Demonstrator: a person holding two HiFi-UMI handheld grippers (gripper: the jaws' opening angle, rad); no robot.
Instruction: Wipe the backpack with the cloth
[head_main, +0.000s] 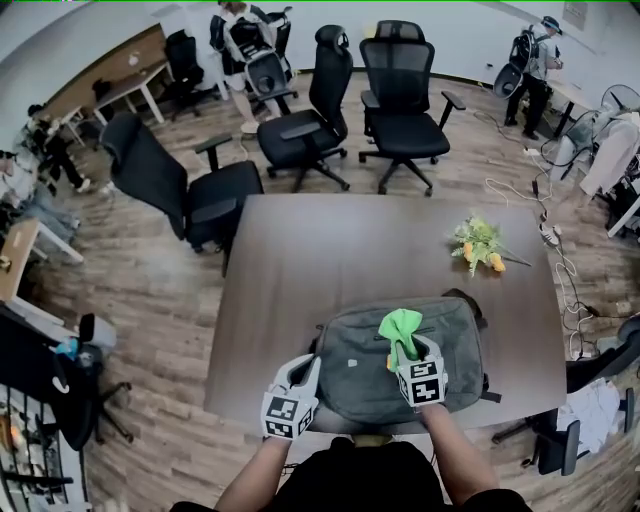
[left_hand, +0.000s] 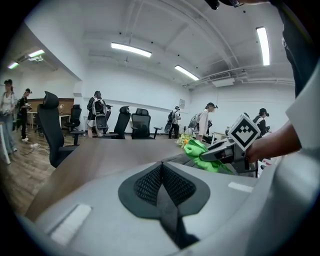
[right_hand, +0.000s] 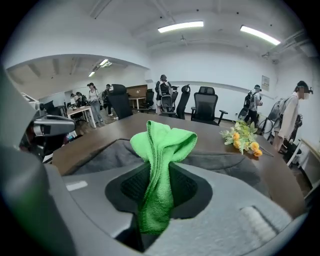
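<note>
A grey backpack (head_main: 400, 368) lies flat on the near half of the brown table (head_main: 330, 250). My right gripper (head_main: 410, 352) hovers over the middle of it, shut on a bright green cloth (head_main: 400, 328) that sticks out ahead of the jaws. In the right gripper view the cloth (right_hand: 159, 165) is pinched between the jaws, with the backpack (right_hand: 235, 162) beneath. My left gripper (head_main: 305, 372) sits at the backpack's left edge, jaws shut with nothing in them. The left gripper view shows the cloth (left_hand: 202, 151) and the right gripper (left_hand: 220, 150) to its right.
A bunch of yellow flowers (head_main: 478, 245) lies on the table's far right. Black office chairs (head_main: 400, 90) stand beyond the far edge, one chair (head_main: 175, 190) at the left. People stand at the back of the room. Cables run along the floor at right.
</note>
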